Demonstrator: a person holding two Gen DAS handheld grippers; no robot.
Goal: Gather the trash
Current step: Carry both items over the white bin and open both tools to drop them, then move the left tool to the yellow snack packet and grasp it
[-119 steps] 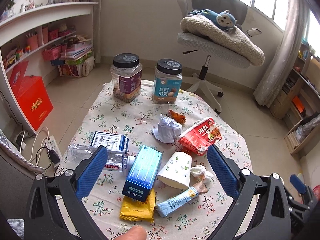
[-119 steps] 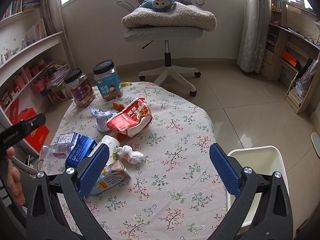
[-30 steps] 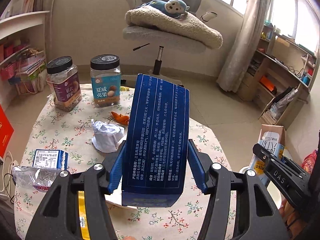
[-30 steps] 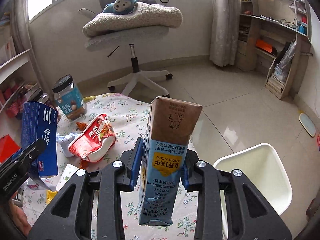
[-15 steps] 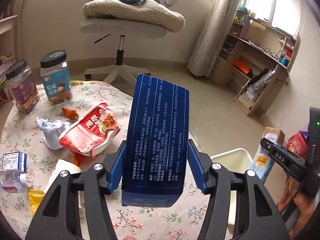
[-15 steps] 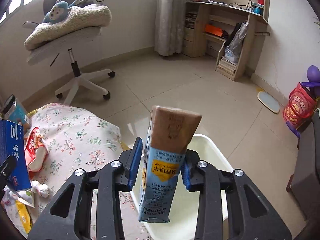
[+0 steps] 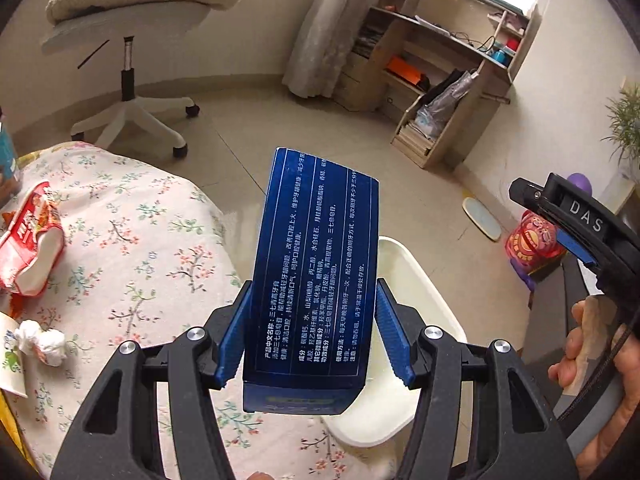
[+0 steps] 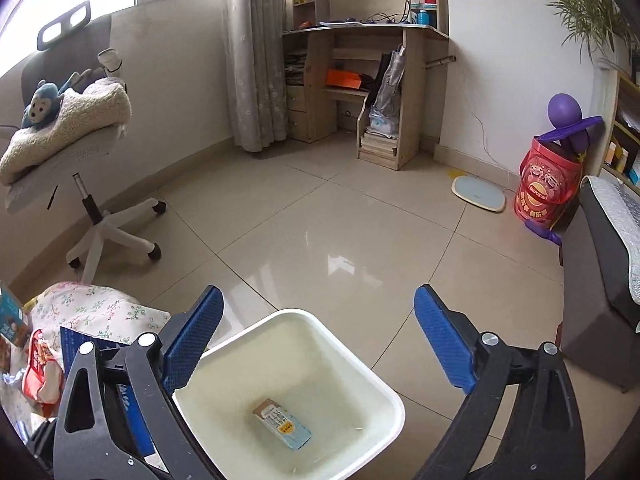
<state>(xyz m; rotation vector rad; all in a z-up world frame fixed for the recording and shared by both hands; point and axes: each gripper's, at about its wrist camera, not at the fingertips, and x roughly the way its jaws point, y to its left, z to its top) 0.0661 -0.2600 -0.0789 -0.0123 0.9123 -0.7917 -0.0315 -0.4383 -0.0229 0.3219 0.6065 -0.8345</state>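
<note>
1. The left gripper (image 7: 312,334) is clamping a dark blue box (image 7: 316,276) between its blue pads, which are pressing on the box's two long sides.
2. The blue box is standing with its long axis running up and away from the gripper, the far end tipping slightly right, its printed face turned toward the left wrist camera.
3. In that view the box is sitting over the gap between the floral table (image 7: 132,248) on the left and the white bin (image 7: 420,280) on the right, hiding much of the bin's near-left part.
4. The right gripper (image 8: 318,340) is opening its jaws wide, with nothing between the pads; it is hanging above the white bin (image 8: 380,384).
5. A light-blue milk carton (image 8: 282,424) is lying flat on the bin's bottom, its long axis running from far left to near right, brown end toward the far left.
6. On the table's left part, a red snack bag (image 7: 30,240) is lying on its side, and a crumpled white tissue (image 7: 42,340) is sitting nearer, well apart from the bin.
7. Around the scene, an office chair (image 8: 100,216) carrying a fluffy blanket (image 8: 68,128) is standing far left, a wooden desk (image 8: 360,80) is standing against the far wall, and a red tub (image 8: 548,188) is sitting far right.
8. The person's hand (image 7: 592,364) is showing at the right edge of the left wrist view, gripping the right gripper's handle.
</note>
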